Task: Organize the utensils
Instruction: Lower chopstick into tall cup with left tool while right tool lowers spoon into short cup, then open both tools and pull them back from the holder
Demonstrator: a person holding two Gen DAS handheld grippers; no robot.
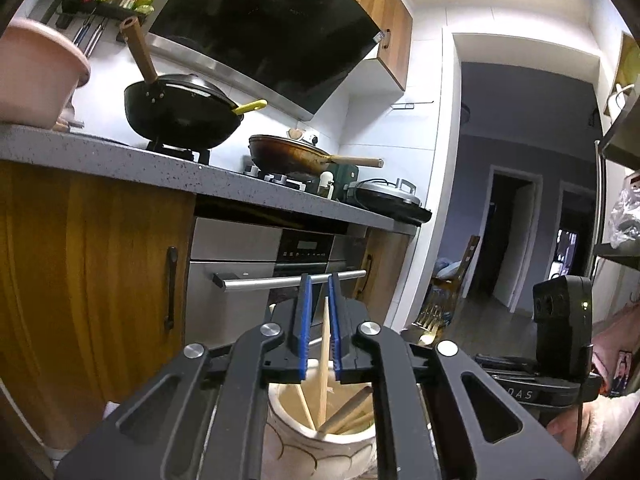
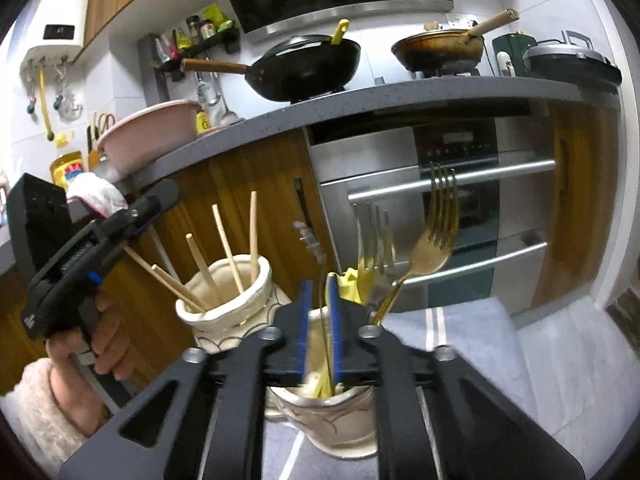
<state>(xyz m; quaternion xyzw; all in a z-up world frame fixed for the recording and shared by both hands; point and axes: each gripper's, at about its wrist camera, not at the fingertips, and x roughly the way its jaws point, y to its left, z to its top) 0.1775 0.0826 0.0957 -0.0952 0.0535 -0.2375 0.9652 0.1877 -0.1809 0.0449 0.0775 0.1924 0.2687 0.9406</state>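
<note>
In the left wrist view my left gripper (image 1: 319, 280) hovers over a cream ceramic holder (image 1: 320, 436) with several wooden chopsticks in it. One chopstick (image 1: 325, 354) stands between the blue pads, which sit close around it. In the right wrist view my right gripper (image 2: 319, 282) is over a second cream holder (image 2: 326, 420) with gold forks (image 2: 428, 248) and yellow pieces. A thin dark-handled utensil (image 2: 316, 256) with a blurred top stands between its pads. The left gripper (image 2: 136, 216) and the chopstick holder (image 2: 228, 300) show at left.
Both holders stand on a grey-and-white cloth (image 2: 480, 332) in front of a steel oven (image 2: 440, 208) and wooden cabinets (image 1: 80, 264). Above, the grey counter (image 2: 360, 100) carries a black wok (image 2: 304, 64), a brown pan (image 2: 440, 50) and a pink basin (image 2: 148, 132).
</note>
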